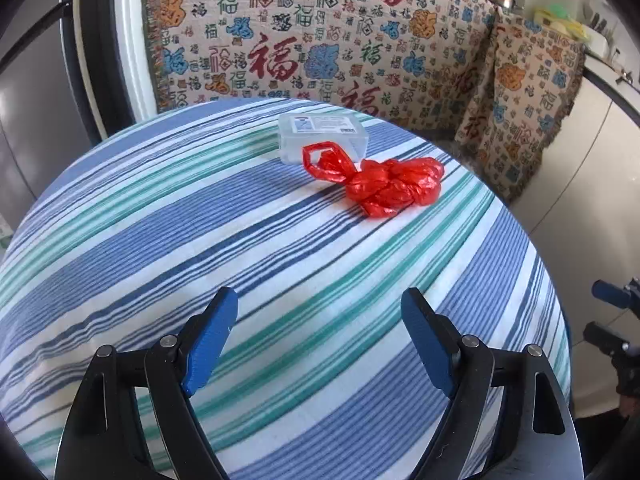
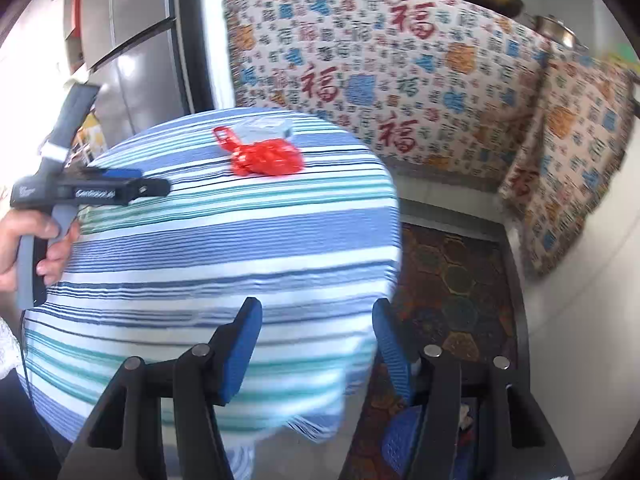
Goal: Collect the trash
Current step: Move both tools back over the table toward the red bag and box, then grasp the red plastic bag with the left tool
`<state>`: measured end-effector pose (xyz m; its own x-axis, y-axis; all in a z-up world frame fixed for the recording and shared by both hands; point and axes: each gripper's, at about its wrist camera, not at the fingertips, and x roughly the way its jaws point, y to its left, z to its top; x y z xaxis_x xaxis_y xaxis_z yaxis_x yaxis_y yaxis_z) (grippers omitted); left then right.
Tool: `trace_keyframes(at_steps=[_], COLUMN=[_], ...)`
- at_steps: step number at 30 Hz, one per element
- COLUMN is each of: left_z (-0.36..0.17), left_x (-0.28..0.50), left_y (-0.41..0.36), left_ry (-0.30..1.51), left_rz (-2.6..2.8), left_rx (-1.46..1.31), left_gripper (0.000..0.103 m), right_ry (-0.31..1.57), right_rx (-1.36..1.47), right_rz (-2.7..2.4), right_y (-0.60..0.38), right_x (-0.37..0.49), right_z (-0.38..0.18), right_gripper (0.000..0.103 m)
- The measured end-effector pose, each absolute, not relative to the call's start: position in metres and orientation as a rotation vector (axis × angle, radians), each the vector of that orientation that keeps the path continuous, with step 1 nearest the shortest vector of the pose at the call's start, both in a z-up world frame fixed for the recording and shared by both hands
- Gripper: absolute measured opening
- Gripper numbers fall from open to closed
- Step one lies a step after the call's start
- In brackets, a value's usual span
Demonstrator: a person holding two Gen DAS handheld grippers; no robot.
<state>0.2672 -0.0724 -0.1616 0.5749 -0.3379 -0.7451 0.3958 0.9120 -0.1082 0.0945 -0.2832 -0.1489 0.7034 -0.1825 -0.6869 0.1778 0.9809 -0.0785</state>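
Observation:
A crumpled red plastic bag (image 1: pixel 384 184) lies on the striped tablecloth (image 1: pixel 240 240) near the far right of the round table; it also shows in the right wrist view (image 2: pixel 266 156). A clear plastic box (image 1: pixel 322 134) sits just behind it, touching it (image 2: pixel 264 128). My left gripper (image 1: pixel 320 320) is open and empty over the near part of the table, well short of the bag. My right gripper (image 2: pixel 316 328) is open and empty, off the table's right front edge. The left gripper also shows from the side in the right wrist view (image 2: pixel 120 188).
A patterned blanket (image 1: pixel 320 40) covers furniture behind the table. A patterned rug (image 2: pixel 452 288) covers the floor to the right. A blue basket (image 2: pixel 400 436) stands on the floor below my right gripper. A grey fridge (image 2: pixel 128 40) stands at the back left.

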Motion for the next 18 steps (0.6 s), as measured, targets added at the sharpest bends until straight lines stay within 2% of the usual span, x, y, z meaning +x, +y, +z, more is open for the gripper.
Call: trace_keyframes(at_steps=[4,7,11,18], left_z=[-0.169,-0.168,-0.173,-0.17], left_x=[0.298,0.325,0.358,0.369], left_y=[-0.088,-0.104,-0.113,-0.138], left_ry=[0.866,0.825,0.836,0.783], left_rz=[-0.635,-0.661,-0.759,-0.867], left_rx=[0.111,0.217,0.249,0.316], left_gripper=[0.085,0.093,0.093,0.093], right_ry=[0.786,0.799,0.808,0.835], right_rx=[-0.01,-0.017,-0.05,-0.02], right_rz=[-0.169,-0.135,-0.099,-0.086], right_y=[-0.267,-0.255,-0.245,-0.255], right_x=[0.113,0.114,0.111,0.105], right_z=[-0.162,-0.169,-0.174,-0.181], right_gripper=[0.059,0.059,0.059,0.059])
